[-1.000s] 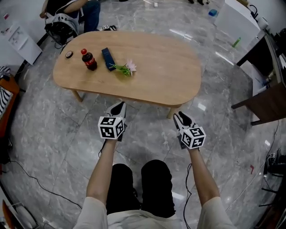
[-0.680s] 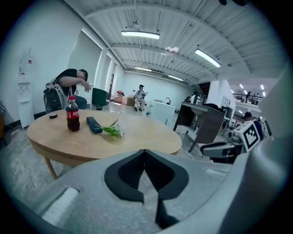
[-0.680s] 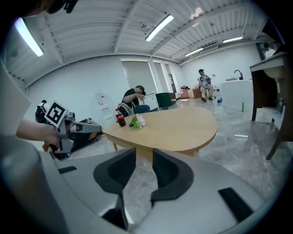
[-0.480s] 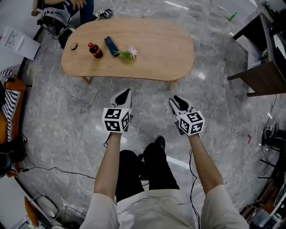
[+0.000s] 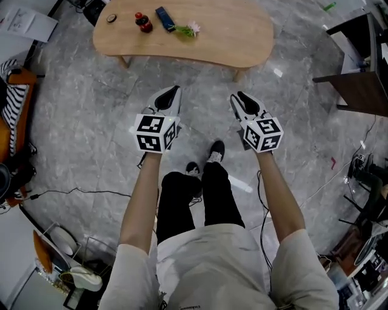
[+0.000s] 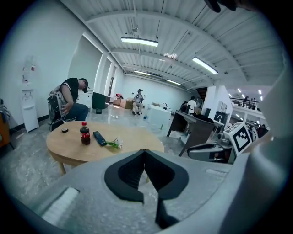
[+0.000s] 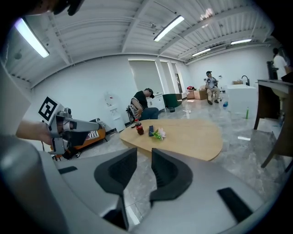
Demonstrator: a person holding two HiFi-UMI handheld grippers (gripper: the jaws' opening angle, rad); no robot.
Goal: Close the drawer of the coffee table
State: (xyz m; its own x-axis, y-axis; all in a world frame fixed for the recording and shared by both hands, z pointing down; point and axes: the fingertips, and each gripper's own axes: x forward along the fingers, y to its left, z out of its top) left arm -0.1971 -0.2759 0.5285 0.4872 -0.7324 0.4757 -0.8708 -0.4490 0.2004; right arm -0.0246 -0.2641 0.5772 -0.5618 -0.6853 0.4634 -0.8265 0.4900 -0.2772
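The oval wooden coffee table (image 5: 230, 36) stands at the top of the head view, and no open drawer shows on its near side. Both grippers hang in the air well short of it, above the grey marble floor. My left gripper (image 5: 171, 91) is shut, its jaws meeting at the tip (image 6: 145, 151) with nothing in them. My right gripper (image 5: 238, 97) has a narrow gap between its jaws (image 7: 144, 153); they are closing and hold nothing. The table (image 6: 68, 146) also lies ahead in the left gripper view and in the right gripper view (image 7: 192, 137).
On the table's left end are a cola bottle (image 5: 143, 22), a dark blue box (image 5: 165, 19), a flower (image 5: 188, 28) and a small cap (image 5: 111, 18). A person (image 6: 71, 98) sits beyond the table. A dark desk (image 5: 357, 72) stands at the right; cables run over the floor.
Both grippers have risen and drawn back from the table's front edge. The person holding them has stood up, so the table now sits smaller and farther up the head view.
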